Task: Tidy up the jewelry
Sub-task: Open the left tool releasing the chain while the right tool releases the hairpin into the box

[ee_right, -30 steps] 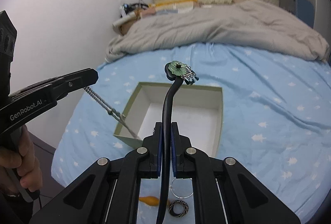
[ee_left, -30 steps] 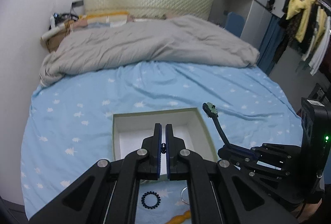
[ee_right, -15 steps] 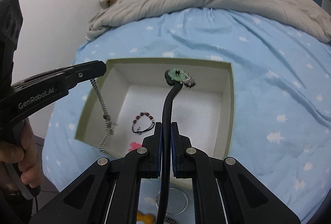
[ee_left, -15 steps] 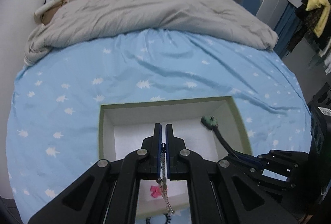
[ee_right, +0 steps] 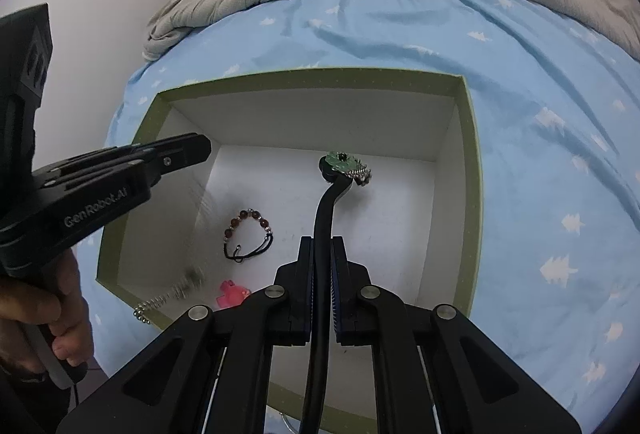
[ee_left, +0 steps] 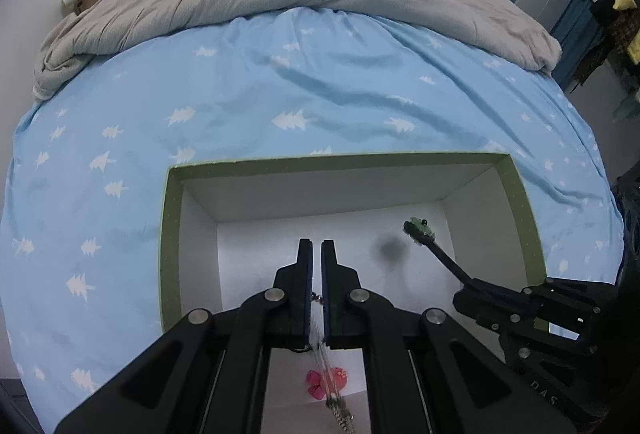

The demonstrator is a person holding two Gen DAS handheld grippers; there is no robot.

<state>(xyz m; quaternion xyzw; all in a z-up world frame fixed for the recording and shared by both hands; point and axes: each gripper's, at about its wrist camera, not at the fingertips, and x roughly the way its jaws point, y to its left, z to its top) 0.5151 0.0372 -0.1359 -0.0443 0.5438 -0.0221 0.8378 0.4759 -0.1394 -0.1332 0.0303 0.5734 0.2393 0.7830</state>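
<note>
The silver bead chain point(ee_right: 176, 292) hangs from the left gripper point(ee_left: 316, 254), clamped on it, its tail draped over the green-rimmed white box point(ee_right: 472, 161) edge. The right gripper point(ee_right: 322, 254) is clamped on the black hair stick with green flower point(ee_right: 326, 209) over the box interior. Judged best: lower both fully inside before releasing, clear of the brown bead bracelet point(ee_right: 250, 232).

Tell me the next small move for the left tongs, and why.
Probably open the left tongs to drop the bead chain: its blurred length hangs inside the box, though its tail drapes over the near rim, so nudging inward first may help.
</note>
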